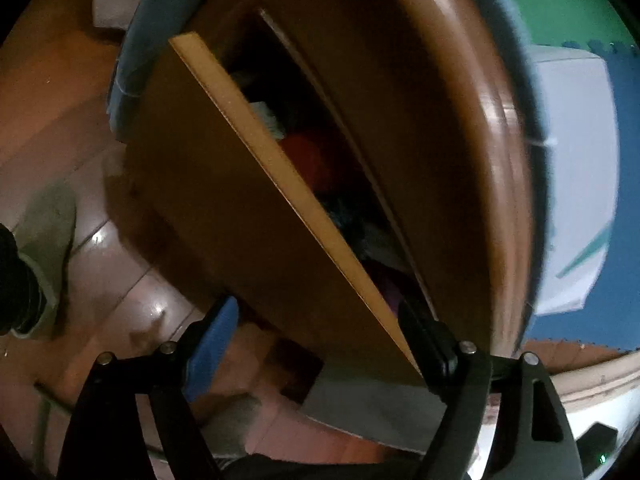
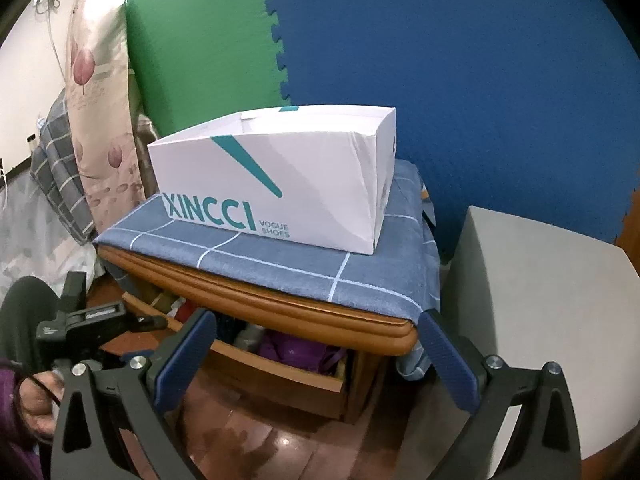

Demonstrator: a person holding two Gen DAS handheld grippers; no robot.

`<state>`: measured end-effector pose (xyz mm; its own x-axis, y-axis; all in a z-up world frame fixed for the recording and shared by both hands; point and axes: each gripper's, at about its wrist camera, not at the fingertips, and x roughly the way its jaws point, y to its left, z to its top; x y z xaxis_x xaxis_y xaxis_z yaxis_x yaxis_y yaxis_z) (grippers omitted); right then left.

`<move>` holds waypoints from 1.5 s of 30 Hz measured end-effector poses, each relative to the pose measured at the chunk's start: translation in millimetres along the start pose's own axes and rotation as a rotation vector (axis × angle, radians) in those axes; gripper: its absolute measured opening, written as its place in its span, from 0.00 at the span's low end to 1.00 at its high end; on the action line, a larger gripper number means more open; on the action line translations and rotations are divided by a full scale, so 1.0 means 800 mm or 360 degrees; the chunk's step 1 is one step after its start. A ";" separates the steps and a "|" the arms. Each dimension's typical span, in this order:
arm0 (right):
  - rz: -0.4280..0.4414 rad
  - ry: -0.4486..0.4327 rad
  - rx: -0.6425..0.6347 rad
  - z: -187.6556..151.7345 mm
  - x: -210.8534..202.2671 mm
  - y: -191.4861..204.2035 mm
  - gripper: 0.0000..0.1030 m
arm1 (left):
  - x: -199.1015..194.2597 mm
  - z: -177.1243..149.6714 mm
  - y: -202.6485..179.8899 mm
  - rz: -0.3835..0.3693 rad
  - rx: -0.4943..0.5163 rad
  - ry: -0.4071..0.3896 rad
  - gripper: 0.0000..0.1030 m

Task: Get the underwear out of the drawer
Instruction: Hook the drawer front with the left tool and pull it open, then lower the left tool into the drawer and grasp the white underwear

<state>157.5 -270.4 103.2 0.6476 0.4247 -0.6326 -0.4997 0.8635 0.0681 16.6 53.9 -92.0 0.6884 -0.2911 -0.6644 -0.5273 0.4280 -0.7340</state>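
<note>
My left tool (image 1: pixel 320 344) straddles the drawer front panel (image 1: pixel 224 200) near its end: one finger outside, one over the inside edge, jaws apart, not pinching the board as far as I can see. My right tool (image 2: pixel 316 360) hangs back w/ jaws wide, nothing between them, aimed at the nightstand (image 2: pixel 280 312).

The drawer (image 2: pixel 280 364) is partly pulled out under the wooden top. The underwear (image 2: pixel 296 350) sits inside it, a jumble of small fabric pieces: purple bundle nearest the right end, sth red (image 1: pixel 308 156) and dark further along. Can't tell which piece is which garment; the interior is dim.

Handling, my guess: light, soft, limp, no stiffness at all, so it'll sag and drape when lifted. Not fragile, not slippery, but pieces prob tangle and a neighbour may ride up w/ it. Best to pinch a raised fold or bunched edge on top of the purple bundle, not a flat layer, and lift straight up clear of the top's overhang.

A shoe box (image 2: pixel 276 184) stands on the blue checked cloth (image 2: pixel 280 264) above, open side up.
</note>
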 end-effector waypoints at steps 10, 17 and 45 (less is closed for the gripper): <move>0.0016 0.0020 -0.0010 0.000 0.006 0.003 1.00 | 0.016 0.001 -0.008 -0.0032 0.0010 -0.0082 0.76; 0.0015 0.0034 -0.0024 -0.002 0.007 0.005 1.00 | 0.044 0.009 0.016 0.0169 -0.0256 -0.0084 1.00; 0.0025 0.0101 -0.0082 -0.006 0.014 0.009 1.00 | 0.031 -0.003 0.018 0.0528 0.0054 0.0221 1.00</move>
<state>158.2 -260.4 92.7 0.6025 0.4185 -0.6796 -0.5396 0.8410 0.0395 25.0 50.5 -119.4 0.4069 -0.2443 -0.8802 -0.6921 0.5465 -0.4716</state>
